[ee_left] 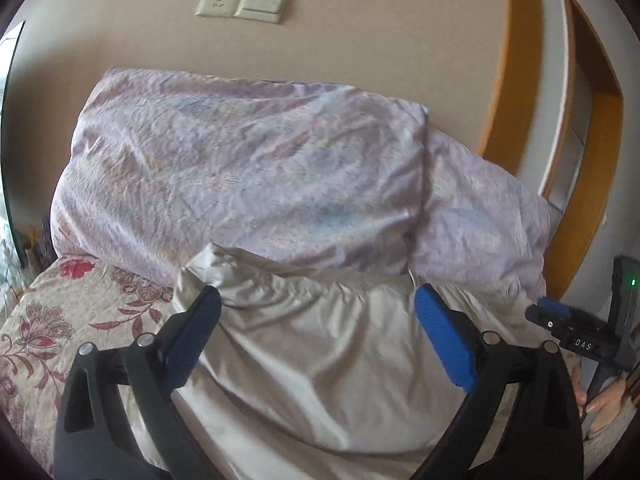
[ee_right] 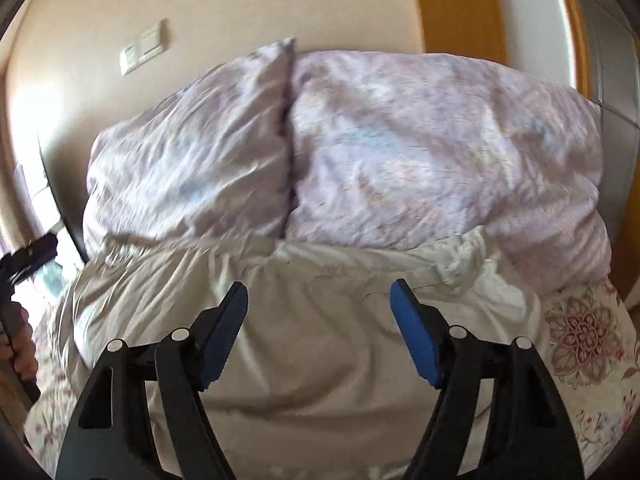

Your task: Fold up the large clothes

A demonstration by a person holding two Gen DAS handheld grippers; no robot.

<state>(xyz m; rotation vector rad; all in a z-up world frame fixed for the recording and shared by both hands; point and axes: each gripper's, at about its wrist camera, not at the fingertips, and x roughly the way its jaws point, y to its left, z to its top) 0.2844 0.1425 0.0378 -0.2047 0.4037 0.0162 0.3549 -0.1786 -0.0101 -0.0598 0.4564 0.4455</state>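
Observation:
A large cream-white garment (ee_left: 316, 344) with a gathered elastic band lies spread on the bed, its band edge against the pillows. It also shows in the right wrist view (ee_right: 320, 320). My left gripper (ee_left: 316, 300) is open and empty, held just above the garment's left part. My right gripper (ee_right: 320, 292) is open and empty above the garment's middle. The right gripper also shows at the right edge of the left wrist view (ee_left: 560, 316), and the left gripper at the left edge of the right wrist view (ee_right: 28, 256).
Two lilac patterned pillows (ee_left: 240, 168) (ee_right: 440, 148) lean on the beige wall behind the garment. The bed has a floral cover (ee_left: 52, 328) (ee_right: 588, 340). A wall socket and switch (ee_left: 244, 2) sit above. An orange door frame (ee_left: 516, 60) stands at the right.

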